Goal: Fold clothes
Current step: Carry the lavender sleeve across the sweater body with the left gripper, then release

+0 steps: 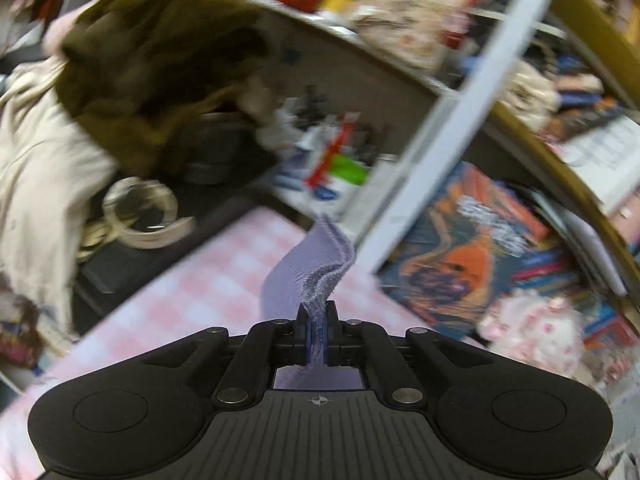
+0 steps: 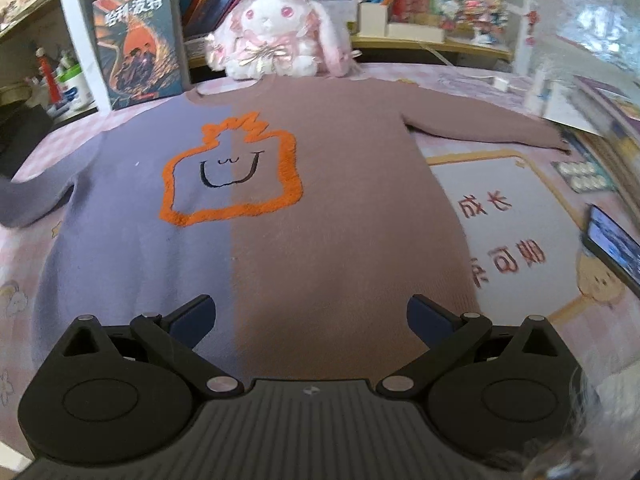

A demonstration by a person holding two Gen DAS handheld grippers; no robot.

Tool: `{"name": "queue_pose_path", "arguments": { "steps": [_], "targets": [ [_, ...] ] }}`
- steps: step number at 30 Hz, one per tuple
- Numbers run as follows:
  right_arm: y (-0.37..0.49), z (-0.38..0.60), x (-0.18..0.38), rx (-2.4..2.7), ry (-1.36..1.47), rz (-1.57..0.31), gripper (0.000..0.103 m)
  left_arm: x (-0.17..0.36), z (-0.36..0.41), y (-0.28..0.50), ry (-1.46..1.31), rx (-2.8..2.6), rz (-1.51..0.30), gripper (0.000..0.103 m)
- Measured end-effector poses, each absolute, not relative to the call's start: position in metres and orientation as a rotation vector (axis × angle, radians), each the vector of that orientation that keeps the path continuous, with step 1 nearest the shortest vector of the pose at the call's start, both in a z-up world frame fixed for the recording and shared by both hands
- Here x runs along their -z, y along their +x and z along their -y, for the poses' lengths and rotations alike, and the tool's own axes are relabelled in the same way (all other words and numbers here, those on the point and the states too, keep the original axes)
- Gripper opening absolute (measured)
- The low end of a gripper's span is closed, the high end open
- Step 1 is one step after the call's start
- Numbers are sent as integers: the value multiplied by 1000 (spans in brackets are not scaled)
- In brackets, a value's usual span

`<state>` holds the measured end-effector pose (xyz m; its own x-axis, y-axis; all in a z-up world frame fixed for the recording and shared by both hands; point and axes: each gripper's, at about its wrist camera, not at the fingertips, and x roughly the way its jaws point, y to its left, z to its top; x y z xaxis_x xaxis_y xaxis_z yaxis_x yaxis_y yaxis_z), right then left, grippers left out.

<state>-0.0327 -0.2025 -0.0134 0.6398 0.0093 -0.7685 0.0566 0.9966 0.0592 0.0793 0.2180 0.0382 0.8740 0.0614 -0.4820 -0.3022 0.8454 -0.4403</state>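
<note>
On the pink checked tabletop lay a soft knitted sweater, half lilac and half mauve, spread flat. Left tongs were clamped on its lilac cuff, lifted; right tongs hovered agape above the hem. Judged light and limp, best gripped at edges

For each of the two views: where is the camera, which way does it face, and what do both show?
Left wrist: sits on the left gripper, tilted toward cluttered shelves; the gripper is shut on the sweater's purple sleeve.
Right wrist: sits on the right gripper, open, facing the flat sweater and plush rabbit.
Shared: the sweater, the pink checked cloth, the orange-covered book.
</note>
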Motion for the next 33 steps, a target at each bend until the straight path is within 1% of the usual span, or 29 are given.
{"name": "queue_pose_path", "arguments": {
  "steps": [5, 11, 18, 25, 33],
  "targets": [
    [-14, 224, 13, -77, 50, -867, 103, -55, -149, 92, -465, -152, -474, 3],
    [6, 257, 14, -158, 51, -874, 103, -60, -75, 114, -401, -118, -500, 3],
    [17, 289, 17, -202, 61, -885, 103, -62, -7, 138, -338, -79, -522, 3],
    [23, 312, 20, -208, 72, -886, 103, -50, 38, 155, -286, -72, -567, 3],
    [27, 329, 24, -211, 83, -898, 103, -32, 65, 166, -254, -64, -619, 3]
  ]
}}
